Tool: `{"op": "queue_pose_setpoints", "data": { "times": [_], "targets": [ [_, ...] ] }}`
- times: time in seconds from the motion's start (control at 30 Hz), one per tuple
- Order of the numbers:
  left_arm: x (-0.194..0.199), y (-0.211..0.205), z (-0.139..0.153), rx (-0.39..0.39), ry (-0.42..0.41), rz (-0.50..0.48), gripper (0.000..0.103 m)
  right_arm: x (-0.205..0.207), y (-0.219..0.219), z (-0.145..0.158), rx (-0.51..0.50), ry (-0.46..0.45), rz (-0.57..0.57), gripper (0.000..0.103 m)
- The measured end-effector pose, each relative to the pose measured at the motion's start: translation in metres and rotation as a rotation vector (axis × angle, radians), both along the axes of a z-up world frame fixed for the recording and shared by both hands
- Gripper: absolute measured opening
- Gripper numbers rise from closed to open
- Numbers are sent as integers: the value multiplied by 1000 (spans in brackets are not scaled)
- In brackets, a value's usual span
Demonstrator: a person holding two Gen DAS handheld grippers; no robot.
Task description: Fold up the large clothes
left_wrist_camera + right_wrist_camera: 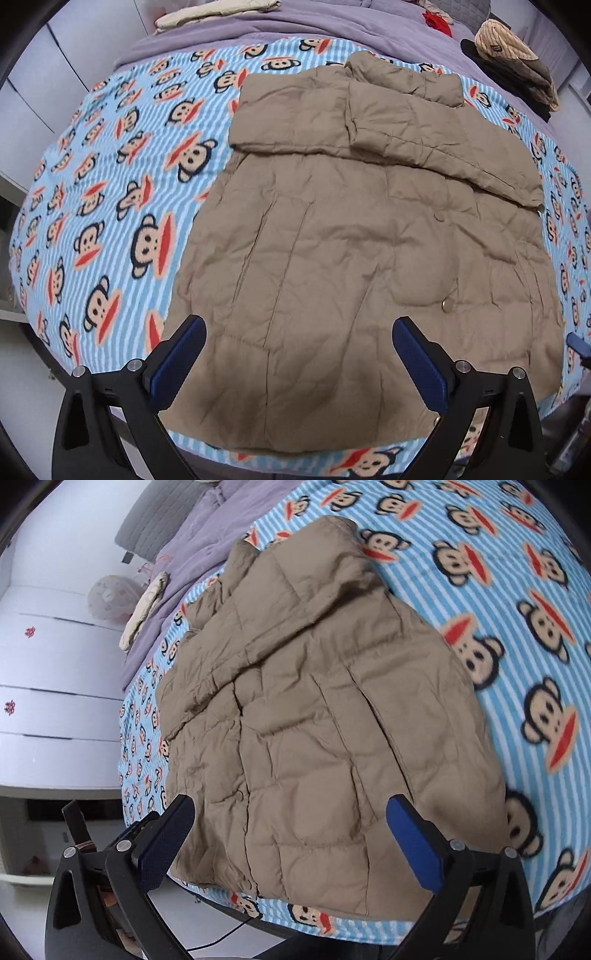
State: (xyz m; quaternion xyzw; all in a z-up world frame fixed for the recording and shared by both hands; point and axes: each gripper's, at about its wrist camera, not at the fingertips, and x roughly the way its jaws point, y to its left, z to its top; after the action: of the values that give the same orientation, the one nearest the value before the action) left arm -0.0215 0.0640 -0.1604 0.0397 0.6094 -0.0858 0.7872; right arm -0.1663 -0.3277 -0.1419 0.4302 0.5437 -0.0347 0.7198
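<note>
Here the tan quilted puffer jacket (351,229) lies flat on the blue-striped monkey-print fleece blanket (122,192), both sleeves already crossed over its chest, presumably to narrow it for folding. The left gripper (299,354) and right gripper (290,834) hover over the hem, jaws spread wide, gripping nothing.
</note>
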Motion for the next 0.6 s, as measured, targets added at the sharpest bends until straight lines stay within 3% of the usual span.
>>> {"op": "queue_pose_setpoints", "data": {
  "times": [0.2,0.37,0.6],
  "targets": [
    [-38,75,-15,-125,70,102,102,-56,23,-23,71,62,-120,103],
    [-57,129,-38,-250,162,240,102,-92,28,-28,70,80,-204,103],
    [-75,136,-82,-464,300,286,102,-126,21,-41,132,113,-336,103]
  ]
}}
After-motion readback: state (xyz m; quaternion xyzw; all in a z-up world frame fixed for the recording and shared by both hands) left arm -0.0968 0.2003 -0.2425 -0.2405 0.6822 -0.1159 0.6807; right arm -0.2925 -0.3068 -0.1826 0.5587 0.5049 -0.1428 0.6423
